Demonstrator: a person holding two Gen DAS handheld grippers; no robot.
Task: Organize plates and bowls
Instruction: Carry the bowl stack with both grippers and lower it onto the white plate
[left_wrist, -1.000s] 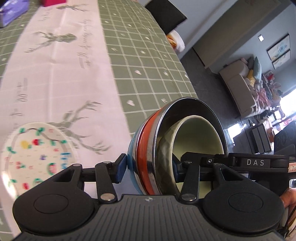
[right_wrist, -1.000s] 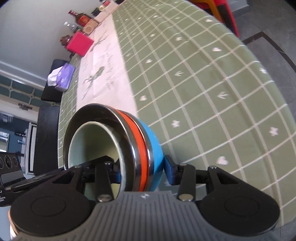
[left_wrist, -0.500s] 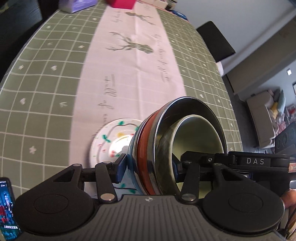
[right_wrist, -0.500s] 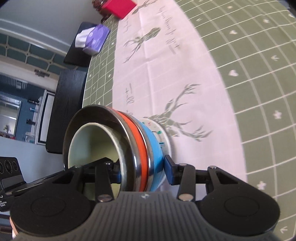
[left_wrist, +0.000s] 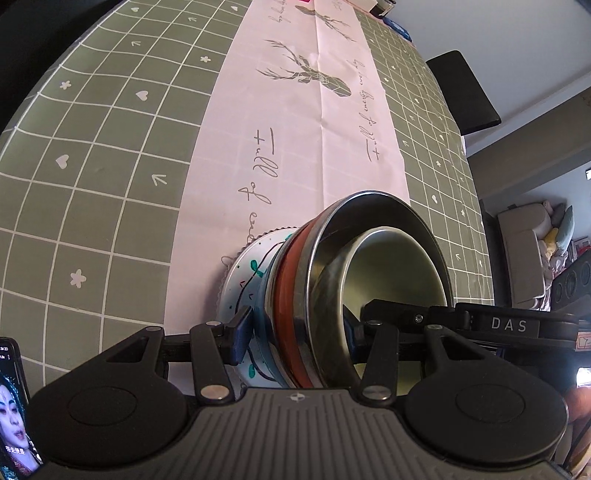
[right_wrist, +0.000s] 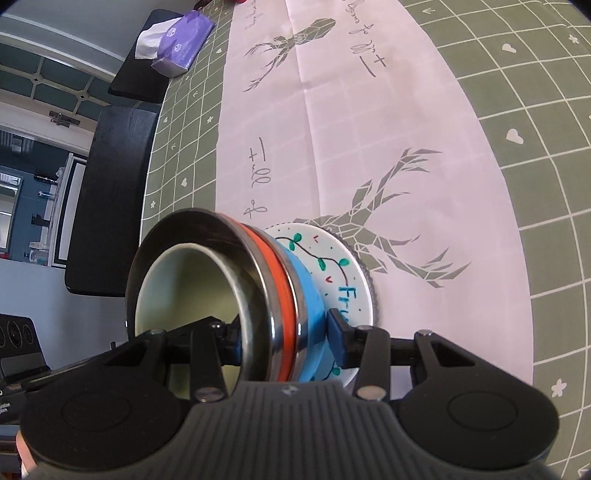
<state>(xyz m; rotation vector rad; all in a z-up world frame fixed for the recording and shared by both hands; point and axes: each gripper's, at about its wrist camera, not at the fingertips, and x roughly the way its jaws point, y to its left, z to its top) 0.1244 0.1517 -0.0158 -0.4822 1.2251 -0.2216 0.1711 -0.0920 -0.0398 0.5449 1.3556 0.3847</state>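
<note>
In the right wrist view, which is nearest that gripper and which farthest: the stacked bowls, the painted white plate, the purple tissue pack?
1. Nested stack of bowls, clamped in the right gripper.
2. White painted plate, just beyond, on the pink runner.
3. Purple tissue pack, far off at upper left.

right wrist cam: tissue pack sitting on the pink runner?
No. The purple tissue pack lies off the pink runner, at the far edge of the green checked cloth beside a dark chair.

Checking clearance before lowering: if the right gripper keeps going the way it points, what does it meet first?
Probably the painted plate on the pink runner, just beyond the bowl stack the right gripper clamps; depth is uncertain.
</note>
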